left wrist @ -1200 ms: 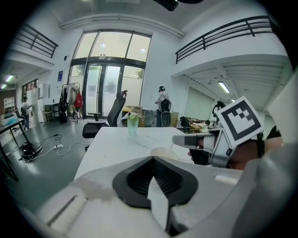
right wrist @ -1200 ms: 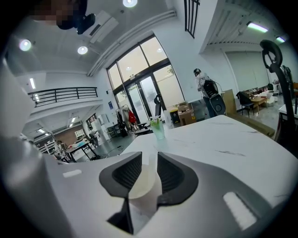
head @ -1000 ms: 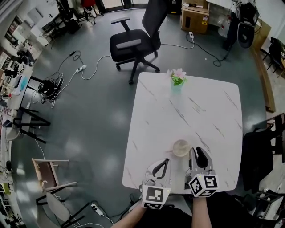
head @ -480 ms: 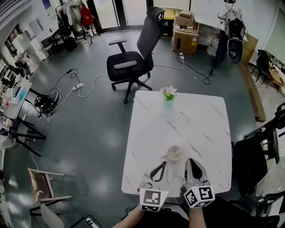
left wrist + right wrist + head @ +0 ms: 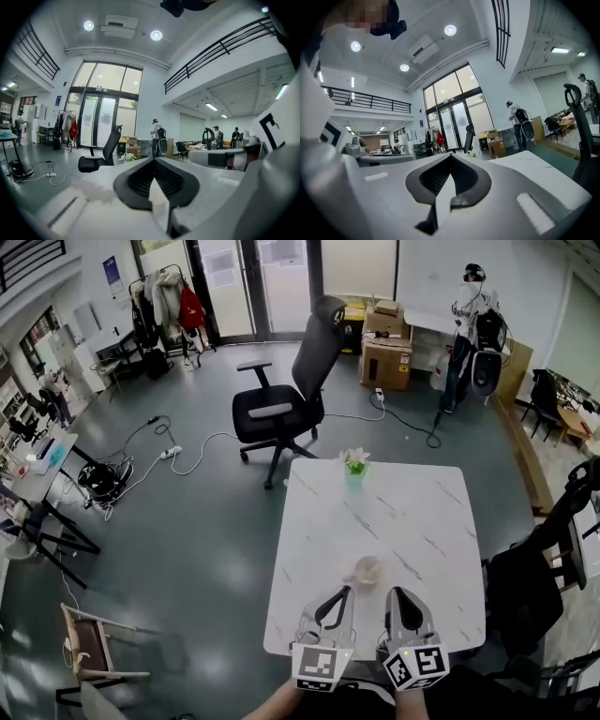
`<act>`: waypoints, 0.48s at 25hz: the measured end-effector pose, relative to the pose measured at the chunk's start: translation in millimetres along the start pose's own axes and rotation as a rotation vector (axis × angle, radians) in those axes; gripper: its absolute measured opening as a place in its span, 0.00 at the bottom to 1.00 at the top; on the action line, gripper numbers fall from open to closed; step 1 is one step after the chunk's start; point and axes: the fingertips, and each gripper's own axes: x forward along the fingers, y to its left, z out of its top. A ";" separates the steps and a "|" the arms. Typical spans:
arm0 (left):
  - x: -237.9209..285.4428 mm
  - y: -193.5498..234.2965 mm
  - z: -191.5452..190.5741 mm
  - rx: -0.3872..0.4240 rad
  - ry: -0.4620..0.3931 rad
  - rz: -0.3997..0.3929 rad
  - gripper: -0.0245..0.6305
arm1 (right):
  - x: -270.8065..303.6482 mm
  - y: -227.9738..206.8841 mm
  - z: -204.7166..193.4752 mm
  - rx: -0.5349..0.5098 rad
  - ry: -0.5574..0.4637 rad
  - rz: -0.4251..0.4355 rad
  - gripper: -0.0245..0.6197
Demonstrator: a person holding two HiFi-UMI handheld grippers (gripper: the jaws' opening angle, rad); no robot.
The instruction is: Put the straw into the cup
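Note:
A small pale cup (image 5: 367,569) stands on the white marble table (image 5: 422,512), near its front edge. A thin pale straw (image 5: 350,576) seems to lean out over the cup's left rim; it is too small to be sure. My left gripper (image 5: 347,591) hangs just in front of the cup and a little left, jaws shut and empty. My right gripper (image 5: 395,592) hangs beside it at the cup's front right, also shut and empty. In the left gripper view the left gripper (image 5: 153,161) points level across the room, and so does the right gripper (image 5: 451,156) in its own view.
A small vase of flowers (image 5: 354,464) stands at the table's far edge. A black office chair (image 5: 284,401) is behind the table, and a dark chair (image 5: 534,568) at its right side. Cables (image 5: 178,451) lie on the floor at left. A person (image 5: 469,310) stands far back.
The right gripper's jaws, open beside the cup a second ago, have shut. Both grippers have risen and drawn back from the cup. The head view has tilted up and shows more of the room.

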 end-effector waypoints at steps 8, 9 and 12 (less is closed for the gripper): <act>-34.3 -1.0 9.4 0.029 -0.036 0.000 0.04 | -15.9 29.9 1.4 -0.013 -0.025 0.011 0.04; -38.9 -1.6 8.1 0.027 -0.036 -0.003 0.04 | -19.1 33.5 0.0 -0.011 -0.026 0.011 0.04; -51.8 -1.6 2.0 0.020 -0.024 -0.011 0.04 | -27.8 42.8 -6.8 -0.004 -0.020 0.006 0.04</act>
